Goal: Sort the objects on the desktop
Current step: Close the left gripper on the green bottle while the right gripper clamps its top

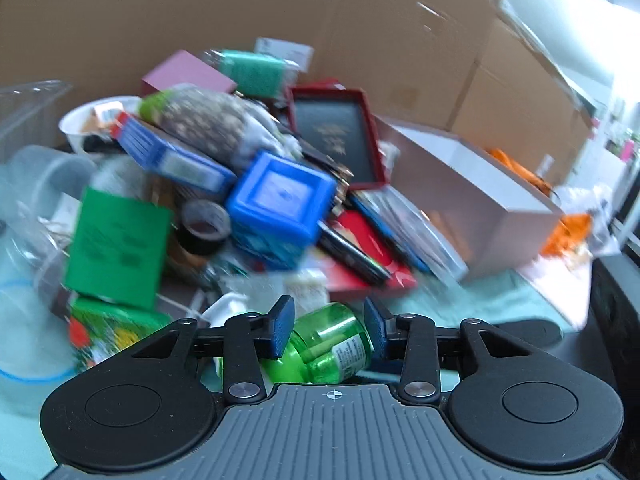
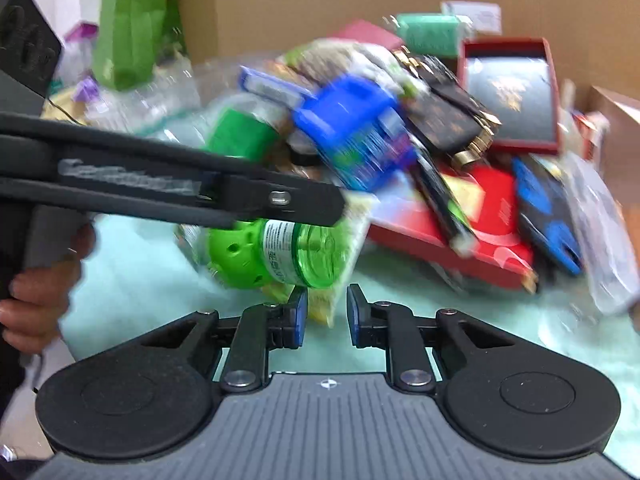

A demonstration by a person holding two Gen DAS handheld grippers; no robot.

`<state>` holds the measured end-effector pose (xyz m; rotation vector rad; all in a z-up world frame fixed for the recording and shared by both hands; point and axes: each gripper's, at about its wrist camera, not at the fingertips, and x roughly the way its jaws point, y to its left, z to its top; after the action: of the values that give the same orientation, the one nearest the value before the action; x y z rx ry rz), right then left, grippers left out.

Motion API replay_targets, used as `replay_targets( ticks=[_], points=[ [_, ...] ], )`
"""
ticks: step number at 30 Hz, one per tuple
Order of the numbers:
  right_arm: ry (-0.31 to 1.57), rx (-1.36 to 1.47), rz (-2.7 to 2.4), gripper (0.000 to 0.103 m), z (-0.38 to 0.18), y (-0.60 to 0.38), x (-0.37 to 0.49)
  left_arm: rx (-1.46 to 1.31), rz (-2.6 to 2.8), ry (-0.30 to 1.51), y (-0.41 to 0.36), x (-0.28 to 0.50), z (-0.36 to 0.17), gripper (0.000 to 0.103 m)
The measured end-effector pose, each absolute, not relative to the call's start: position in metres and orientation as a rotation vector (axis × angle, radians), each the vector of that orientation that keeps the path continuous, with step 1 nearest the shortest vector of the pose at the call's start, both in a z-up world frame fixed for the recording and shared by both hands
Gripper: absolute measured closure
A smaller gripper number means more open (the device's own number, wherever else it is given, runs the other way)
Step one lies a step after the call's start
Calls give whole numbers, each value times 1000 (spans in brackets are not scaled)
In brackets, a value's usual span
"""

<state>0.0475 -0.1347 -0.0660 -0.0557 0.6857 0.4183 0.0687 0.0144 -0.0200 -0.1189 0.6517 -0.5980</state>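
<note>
The left hand-held gripper (image 1: 329,330) was closed around a small green bottle (image 1: 328,346), lying sideways between its blue pads, probably so it could be lifted clear of the clutter. In the right wrist view the bottle (image 2: 296,254) hung under the left tool, just above the pale green bench (image 2: 420,304). The right hand-held gripper (image 2: 327,316) waited just beneath, jaws apart and empty. Behind lay a blurred pile, including a blue box (image 1: 282,206) and a red tray (image 1: 340,136).
</note>
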Motion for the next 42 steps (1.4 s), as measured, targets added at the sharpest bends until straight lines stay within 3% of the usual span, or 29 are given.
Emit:
replay_targets(
  ticks=[1,5,10,28,39,42],
  points=[
    [691,-62,408,77,-67,-139,44,-125,-602,655,16,65,-22,43],
    [649,-85,399,46,-62,-150,30,-175,-552,659,35,51,-22,25],
    [592,-140,459,46,-54,-143,25,-228,-465,675,61,41,-21,19],
    [599,-201,692,47,-54,-82,18,-338,-428,750,105,36,-41,14],
    [521,-225,673,53,-54,-63,26,-149,-482,676,75,37,-26,38],
    [517,-212,675,52,-55,-61,28,-142,-467,675,75,37,-25,38]
  ],
)
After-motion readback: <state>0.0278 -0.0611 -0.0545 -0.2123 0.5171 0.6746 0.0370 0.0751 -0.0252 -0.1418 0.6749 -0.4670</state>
